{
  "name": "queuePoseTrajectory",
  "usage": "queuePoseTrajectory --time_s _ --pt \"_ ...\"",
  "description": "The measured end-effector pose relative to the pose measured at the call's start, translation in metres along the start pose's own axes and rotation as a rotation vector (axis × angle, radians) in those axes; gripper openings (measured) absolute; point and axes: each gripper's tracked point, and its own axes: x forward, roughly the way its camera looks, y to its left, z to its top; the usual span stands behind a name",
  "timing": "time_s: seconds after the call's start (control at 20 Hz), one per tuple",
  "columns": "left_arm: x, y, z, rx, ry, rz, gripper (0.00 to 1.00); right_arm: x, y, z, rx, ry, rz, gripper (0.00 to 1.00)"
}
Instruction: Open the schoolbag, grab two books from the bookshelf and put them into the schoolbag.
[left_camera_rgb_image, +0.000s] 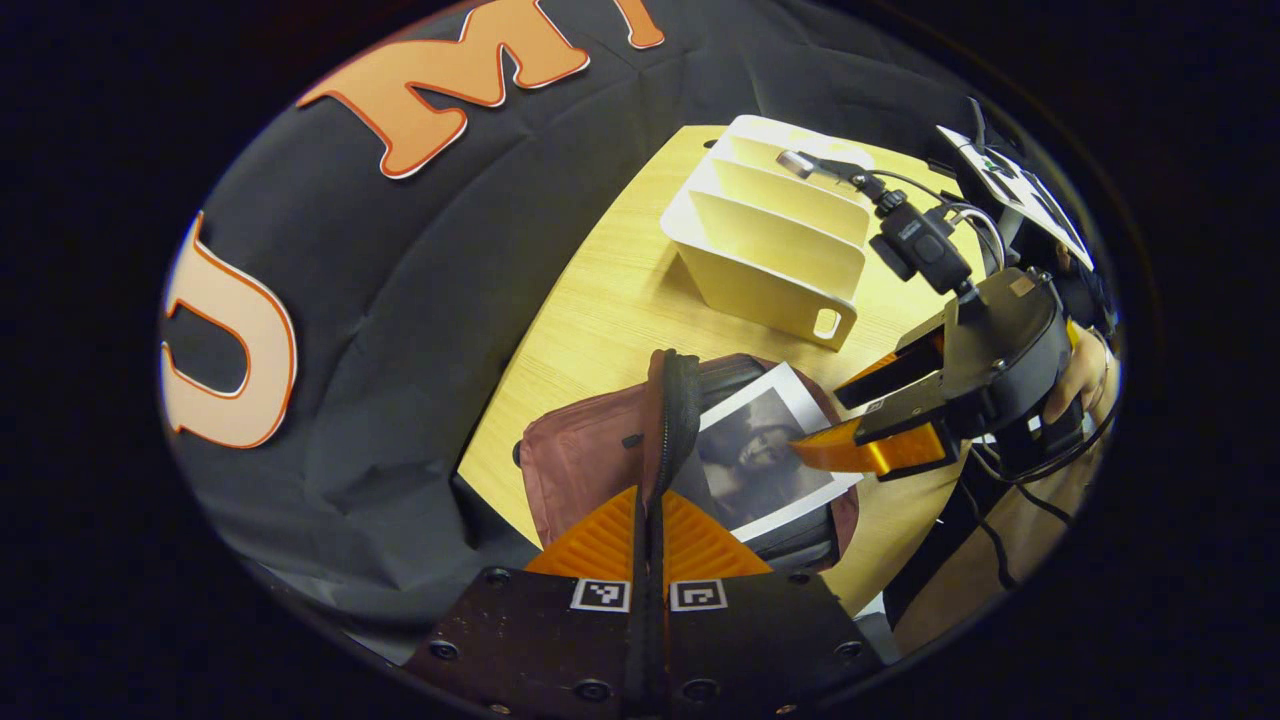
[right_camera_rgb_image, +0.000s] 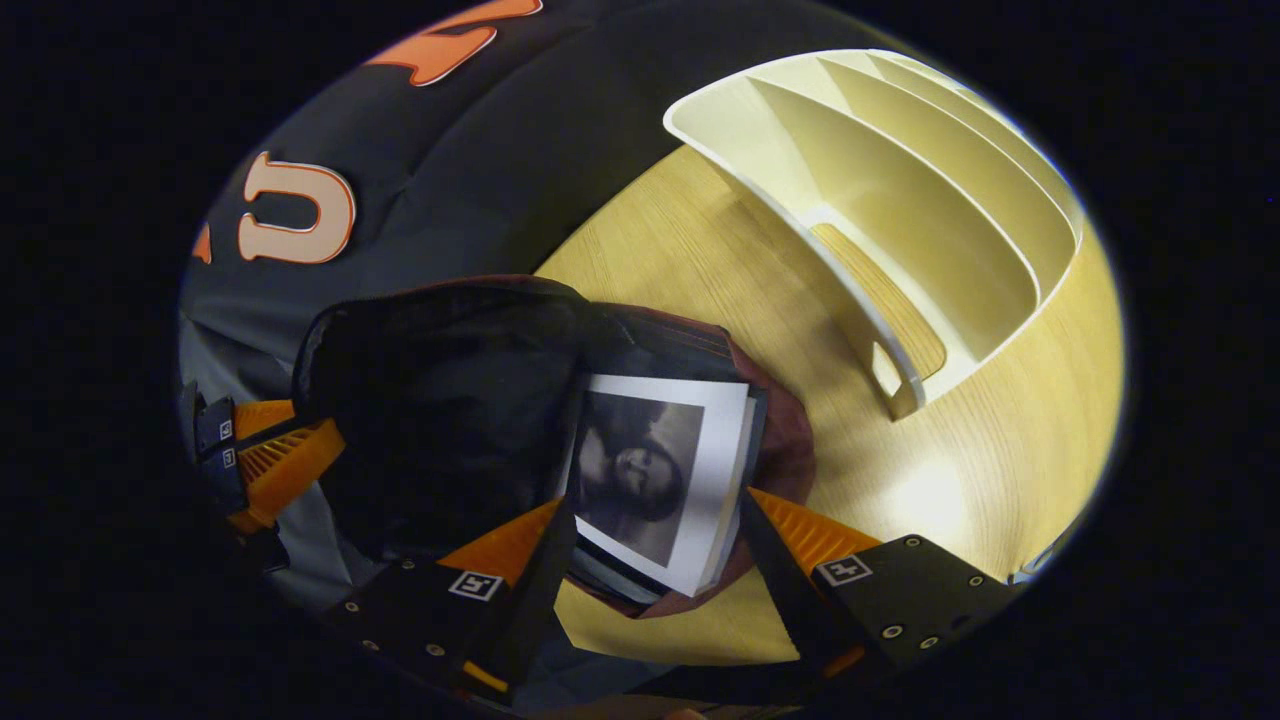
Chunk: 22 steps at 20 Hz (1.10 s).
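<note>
A maroon schoolbag (left_camera_rgb_image: 580, 460) lies open on the wooden table (left_camera_rgb_image: 600, 300). My left gripper (left_camera_rgb_image: 648, 500) is shut on the bag's black zipper edge (left_camera_rgb_image: 675, 400) and holds that flap up. A white book with a dark photo cover (left_camera_rgb_image: 760, 450) lies in the bag's mouth. My right gripper (left_camera_rgb_image: 850, 410), held by a hand (left_camera_rgb_image: 1085, 370), hovers just over the book with its jaws apart. In the right gripper view the book (right_camera_rgb_image: 650, 470) shows between the fingers of the open right gripper (right_camera_rgb_image: 655, 500), the raised bag flap (right_camera_rgb_image: 440, 420) stands to its left, and the left gripper (right_camera_rgb_image: 270, 460) is beyond it.
A cream bookshelf (left_camera_rgb_image: 770, 240) with several upright dividers stands on the table behind the bag; its slots (right_camera_rgb_image: 900, 200) hold nothing. Bare table (right_camera_rgb_image: 980, 480) lies to the right of the bag. The table's edge (left_camera_rgb_image: 520, 340) meets the booth's black cloth on the left.
</note>
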Motion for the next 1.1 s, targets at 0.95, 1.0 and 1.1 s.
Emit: queuePoseTrajectory --time_s 0.95,1.0,1.1 --pt "0.035 -0.094 0.0 -0.371 0.018 -0.074 0.99 -0.118 -0.134 0.051 -0.114 0.107 -0.081 0.98" --pt "0.035 -0.104 0.003 -0.401 0.017 -0.07 0.99 -0.123 -0.138 0.054 -0.133 0.12 -0.076 0.98" --pt "0.03 -0.115 0.013 -0.446 0.008 -0.045 0.99 -0.134 -0.147 0.06 -0.175 0.143 -0.068 0.98"
